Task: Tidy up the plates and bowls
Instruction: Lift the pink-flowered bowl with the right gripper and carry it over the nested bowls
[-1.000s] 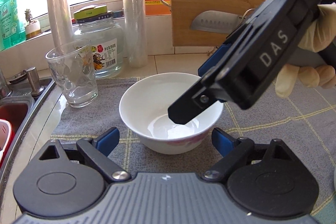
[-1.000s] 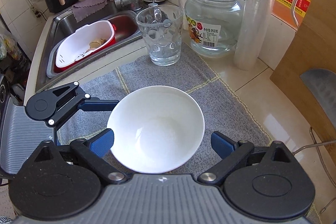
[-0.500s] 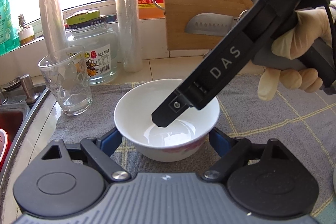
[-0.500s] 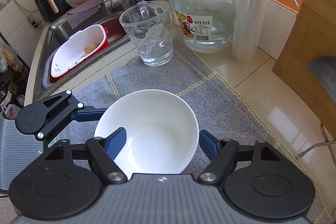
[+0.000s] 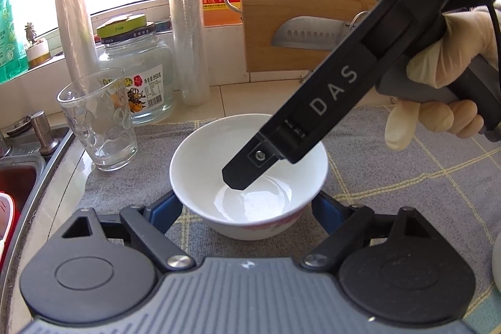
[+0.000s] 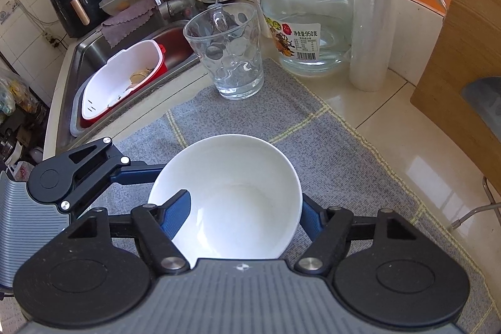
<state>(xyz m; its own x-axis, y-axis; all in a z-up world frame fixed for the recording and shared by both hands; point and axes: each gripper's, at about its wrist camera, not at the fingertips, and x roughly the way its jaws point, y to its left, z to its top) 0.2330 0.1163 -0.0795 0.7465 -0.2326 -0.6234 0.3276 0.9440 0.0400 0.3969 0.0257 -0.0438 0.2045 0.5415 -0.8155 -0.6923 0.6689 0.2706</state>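
A white bowl point(image 5: 216, 152) point(image 6: 238, 177) sits on a grey checked mat point(image 5: 391, 177) point(image 6: 328, 152). My left gripper point(image 5: 247, 210) is open, its blue fingers low on either side of the bowl's base. My right gripper point(image 6: 245, 210) is open and straddles the bowl wall: its left finger point(image 6: 177, 207) is inside the bowl, its right finger outside the rim. In the left wrist view the right gripper's black finger point(image 5: 247, 171) dips into the bowl from the upper right.
A drinking glass point(image 6: 227, 52) point(image 5: 100, 121), a glass jar point(image 6: 308, 17) and rolls of cling film point(image 6: 372, 8) stand behind the bowl. A sink with a red and white basin point(image 6: 122, 80) is at left. A wooden cutting board with a knife point(image 5: 310, 33) leans at right.
Both grippers have moved in on the bowl. The right gripper's left finger has gone down inside it, and the left gripper's fingers now flank its base.
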